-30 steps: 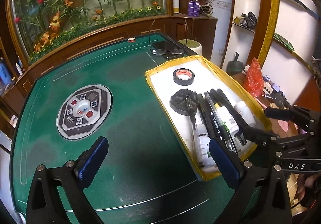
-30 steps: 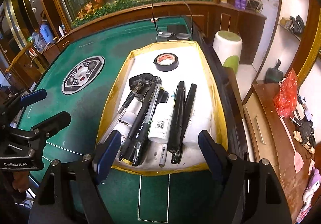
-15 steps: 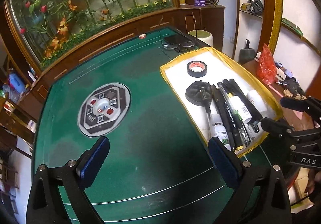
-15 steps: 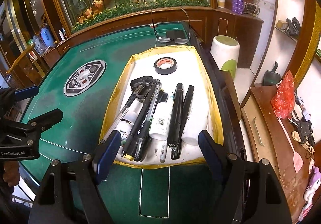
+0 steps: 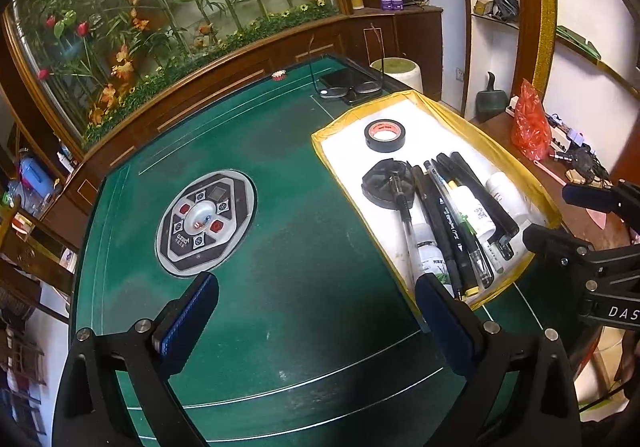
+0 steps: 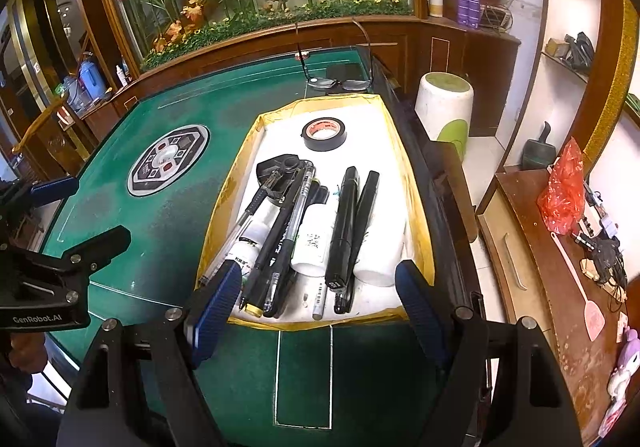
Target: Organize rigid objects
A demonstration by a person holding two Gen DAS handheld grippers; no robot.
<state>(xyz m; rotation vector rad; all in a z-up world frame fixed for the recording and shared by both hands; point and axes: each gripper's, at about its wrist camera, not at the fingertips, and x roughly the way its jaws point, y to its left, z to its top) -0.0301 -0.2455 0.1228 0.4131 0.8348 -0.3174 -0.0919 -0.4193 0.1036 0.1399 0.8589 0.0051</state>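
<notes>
A white tray with a yellow rim (image 6: 416, 207) (image 5: 504, 151) lies on the green table. In it are a roll of black tape (image 6: 324, 133) (image 5: 385, 134), a black round lid (image 6: 280, 171) (image 5: 386, 185), several black pens (image 6: 348, 223) (image 5: 452, 231) and white bottles (image 6: 314, 239) (image 5: 474, 213). My right gripper (image 6: 318, 295) stands open above the tray's near end, nothing between its fingers. My left gripper (image 5: 316, 311) stands open over bare felt to the left of the tray, holding nothing.
A round control panel (image 5: 206, 221) (image 6: 168, 163) sits in the green table's (image 5: 300, 287) middle. Glasses on a dark phone (image 6: 340, 81) lie beyond the tray. A white stool (image 6: 444, 107) and a wooden side desk (image 6: 532, 279) with clutter stand to the right.
The left wrist view has tilted and drawn back a little, so the tray sits farther right and smaller. The right gripper has barely moved; both stay open.
</notes>
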